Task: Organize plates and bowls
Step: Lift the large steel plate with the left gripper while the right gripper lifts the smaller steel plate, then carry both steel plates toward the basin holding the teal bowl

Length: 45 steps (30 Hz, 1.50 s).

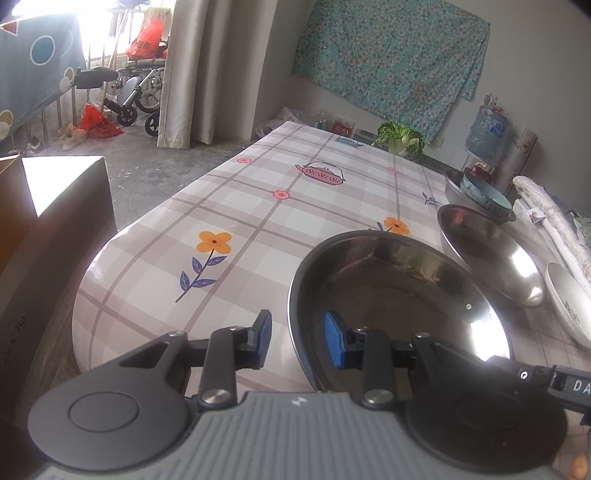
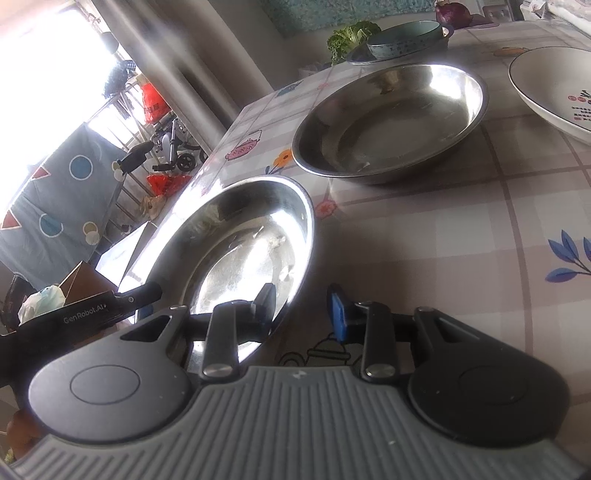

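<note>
A steel plate (image 1: pixel 402 306) lies on the checked tablecloth near the table's front; it also shows in the right wrist view (image 2: pixel 240 251). My left gripper (image 1: pixel 297 341) is open, its jaws straddling the plate's left rim. My right gripper (image 2: pixel 303 310) is open, straddling the same plate's right rim. A second steel plate (image 1: pixel 491 254) (image 2: pixel 391 122) lies behind it. A white ceramic plate (image 1: pixel 567 302) (image 2: pixel 554 85) lies to the right. A blue bowl (image 1: pixel 487 199) (image 2: pixel 406 38) sits in a further steel dish at the back.
A cabbage (image 1: pixel 400 138) and a red onion (image 2: pixel 452 13) lie at the table's far end. A rolled cloth (image 1: pixel 554 221) lies along the right edge. A cardboard box (image 1: pixel 51 229) stands left of the table. A wheelchair (image 1: pixel 136 92) stands by the window.
</note>
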Motion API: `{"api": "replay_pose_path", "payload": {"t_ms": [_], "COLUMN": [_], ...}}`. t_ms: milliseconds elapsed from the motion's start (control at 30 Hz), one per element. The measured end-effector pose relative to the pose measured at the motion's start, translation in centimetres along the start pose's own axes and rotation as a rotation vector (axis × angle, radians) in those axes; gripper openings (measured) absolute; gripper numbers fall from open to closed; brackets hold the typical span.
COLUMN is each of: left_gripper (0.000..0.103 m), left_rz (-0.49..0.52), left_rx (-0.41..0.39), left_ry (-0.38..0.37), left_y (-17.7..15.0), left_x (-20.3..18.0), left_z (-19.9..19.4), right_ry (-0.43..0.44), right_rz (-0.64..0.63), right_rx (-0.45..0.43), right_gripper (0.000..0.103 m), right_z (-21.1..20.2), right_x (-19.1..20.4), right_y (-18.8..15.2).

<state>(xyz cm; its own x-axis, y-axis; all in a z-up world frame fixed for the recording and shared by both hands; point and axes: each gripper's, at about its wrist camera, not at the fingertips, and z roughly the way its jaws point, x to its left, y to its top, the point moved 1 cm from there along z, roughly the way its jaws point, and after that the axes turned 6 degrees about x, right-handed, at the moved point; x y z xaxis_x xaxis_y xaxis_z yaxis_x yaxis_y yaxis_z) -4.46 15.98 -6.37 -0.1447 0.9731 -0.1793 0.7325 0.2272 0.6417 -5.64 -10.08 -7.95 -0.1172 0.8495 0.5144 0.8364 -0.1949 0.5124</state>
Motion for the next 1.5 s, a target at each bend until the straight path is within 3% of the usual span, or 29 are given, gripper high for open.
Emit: {"api": "replay_pose_path", "payload": {"t_ms": [233,367,500,833,1200,1333,1500], "left_gripper": [0.032,0.026,0.024,0.023,0.024,0.032,0.032], "left_rz": [0.002,0.018,0.028,0.058,0.087,0.065,0.075], "left_rx": [0.017,0.026,0.027,0.070,0.084,0.055,0.029], "left_ry": [0.043,0.067,0.072,-0.006,-0.101,-0.100,-0.066], "left_y": [0.0,-0.2,-0.5,-2.1,-2.8,-2.2,-1.3], "left_x": [-1.0,-1.8,-2.5,-4.8,-4.8,-4.2,-4.2], "left_z": [1.1,1.6,1.3,0.2,0.0,0.1,0.7], "right_ry": [0.036,0.086,0.122,0.142,0.077,0.078,0.069], "right_rz": [-0.024,-0.026,-0.011,0.021,-0.024,-0.005,0.008], "right_rx": [-0.003,-0.006,0.001,0.048,0.022,0.005,-0.006], "right_gripper": [0.020,0.012,0.012,0.012,0.014,0.014,0.014], "right_z": [0.9,1.1,1.2,-1.4,-3.1,-3.3,-3.0], "right_x": [-0.8,-1.4,-2.4,-5.7,-5.6,-5.6,-5.6], "right_y": [0.9,1.5,1.9,2.1,1.2,1.3,1.7]}}
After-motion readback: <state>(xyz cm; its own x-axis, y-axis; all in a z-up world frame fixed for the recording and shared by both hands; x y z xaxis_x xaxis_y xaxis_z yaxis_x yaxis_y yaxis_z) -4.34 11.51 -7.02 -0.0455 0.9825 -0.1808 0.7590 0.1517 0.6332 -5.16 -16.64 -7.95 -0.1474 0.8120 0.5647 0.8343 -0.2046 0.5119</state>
